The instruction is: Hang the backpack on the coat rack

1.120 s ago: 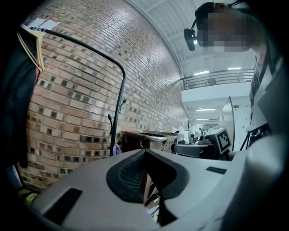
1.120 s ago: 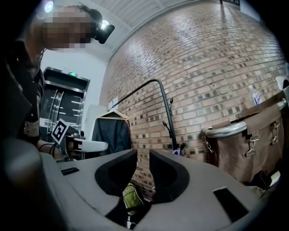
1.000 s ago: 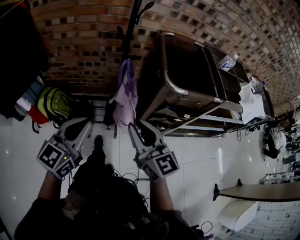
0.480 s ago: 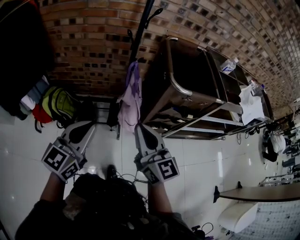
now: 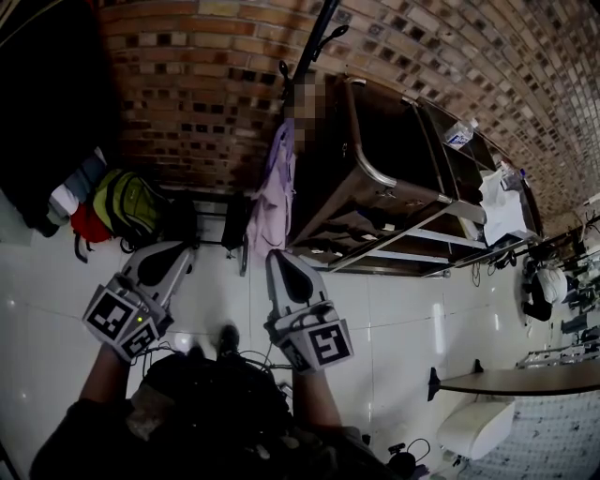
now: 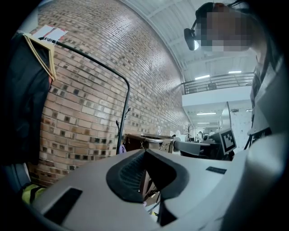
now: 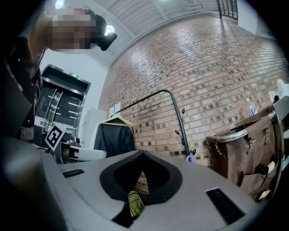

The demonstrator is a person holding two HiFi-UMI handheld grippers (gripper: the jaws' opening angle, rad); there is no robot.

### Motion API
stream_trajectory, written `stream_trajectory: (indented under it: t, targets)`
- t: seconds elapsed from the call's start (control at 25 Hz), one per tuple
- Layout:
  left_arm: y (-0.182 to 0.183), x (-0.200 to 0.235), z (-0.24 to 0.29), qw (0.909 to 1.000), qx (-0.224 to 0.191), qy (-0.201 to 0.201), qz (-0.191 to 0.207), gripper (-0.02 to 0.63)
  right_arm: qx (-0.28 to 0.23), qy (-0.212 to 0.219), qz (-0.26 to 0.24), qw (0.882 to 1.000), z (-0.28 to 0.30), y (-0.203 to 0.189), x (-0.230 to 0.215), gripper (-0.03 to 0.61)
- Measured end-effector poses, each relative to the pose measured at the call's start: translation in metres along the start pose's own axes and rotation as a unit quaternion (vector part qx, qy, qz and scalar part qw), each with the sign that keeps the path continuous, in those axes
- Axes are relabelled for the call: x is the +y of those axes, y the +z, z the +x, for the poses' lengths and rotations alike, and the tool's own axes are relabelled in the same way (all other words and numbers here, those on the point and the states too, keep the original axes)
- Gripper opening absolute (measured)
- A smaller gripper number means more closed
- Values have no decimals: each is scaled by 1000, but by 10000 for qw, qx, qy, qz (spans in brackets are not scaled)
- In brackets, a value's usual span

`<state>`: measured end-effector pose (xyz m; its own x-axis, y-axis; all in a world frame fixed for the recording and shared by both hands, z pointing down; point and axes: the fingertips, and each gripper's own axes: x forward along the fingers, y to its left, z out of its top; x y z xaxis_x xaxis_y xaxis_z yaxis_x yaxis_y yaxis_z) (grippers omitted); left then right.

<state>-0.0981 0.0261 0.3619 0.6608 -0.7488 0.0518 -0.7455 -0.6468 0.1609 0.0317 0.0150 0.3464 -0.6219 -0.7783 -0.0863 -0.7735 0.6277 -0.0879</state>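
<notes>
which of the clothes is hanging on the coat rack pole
The pale purple garment, hanging against the black coat rack pole beside the brown cart. The dark coats hang apart at far left, above the green backpack.

My left gripper (image 5: 176, 251) & right gripper (image 5: 278, 258): matt grey plastic shells, ribbed black pads. Wall (image 5: 187, 84): rough matt brick. Floor (image 5: 394, 319): glossy white tile w/ glare spots. Backpack (image 5: 131, 206): green cloth, slight sheen. Coat rack (image 5: 322, 28): black metal. Cart (image 5: 370, 173): shiny metal tube rim, brown cloth sides.
</notes>
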Motion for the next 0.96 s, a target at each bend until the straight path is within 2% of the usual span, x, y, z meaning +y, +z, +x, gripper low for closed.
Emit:
stream_trajectory:
  t: [0.28, 0.96]
  targets:
    - [3, 0, -16, 10000, -41, -80, 8, 40, 215, 28, -266, 9994, -3, -3, 25, 6]
    - [9, -12, -30, 9995, -9, -305, -31, 40, 513, -212, -478, 9973, -21, -4, 41, 6]
